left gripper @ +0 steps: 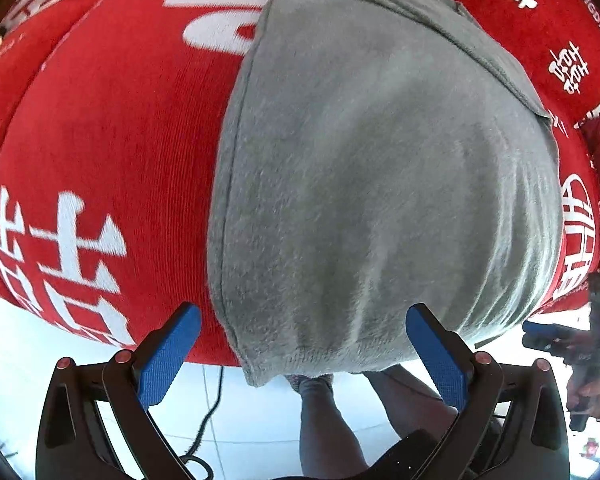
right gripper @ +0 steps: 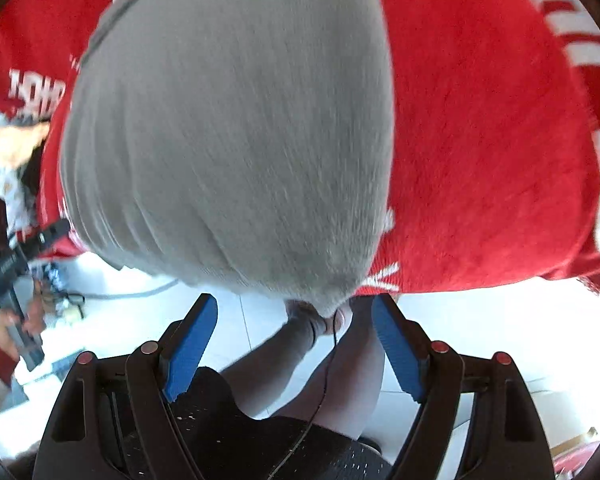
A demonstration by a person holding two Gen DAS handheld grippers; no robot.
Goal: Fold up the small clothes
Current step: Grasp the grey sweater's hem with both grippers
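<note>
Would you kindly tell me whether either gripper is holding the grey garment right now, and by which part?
Nothing is held. The left gripper and right gripper both stand open at the near edge of the grey garment, pads clear of it.

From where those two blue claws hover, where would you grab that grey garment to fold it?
Probably by the hem of the grey garment, the edge that droops over the near rim of the red printed cloth. That edge hangs free in the air, so a finger can slip under it. Each open gripper, left and right, should come from the near side, one per corner.
</note>
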